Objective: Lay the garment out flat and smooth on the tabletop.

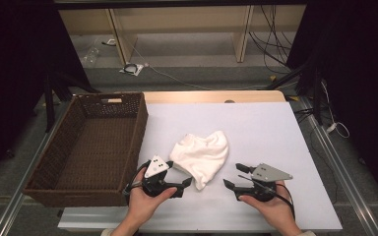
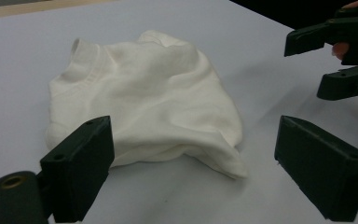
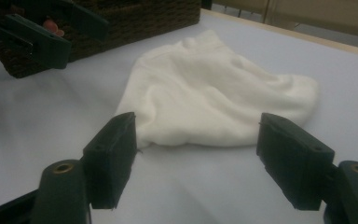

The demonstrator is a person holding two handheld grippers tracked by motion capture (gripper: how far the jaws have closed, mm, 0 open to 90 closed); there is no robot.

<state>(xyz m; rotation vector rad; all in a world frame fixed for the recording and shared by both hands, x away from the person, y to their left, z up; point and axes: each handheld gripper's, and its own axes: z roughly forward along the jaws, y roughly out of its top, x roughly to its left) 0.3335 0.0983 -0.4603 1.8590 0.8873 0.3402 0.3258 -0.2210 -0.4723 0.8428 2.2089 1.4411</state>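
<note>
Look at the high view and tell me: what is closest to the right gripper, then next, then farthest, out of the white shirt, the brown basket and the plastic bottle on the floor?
From the right gripper:
1. White shirt, crumpled on the table just to its left.
2. Brown basket, farther left, at the table's left edge.
3. Plastic bottle, far back on the floor, beyond the table.
</note>
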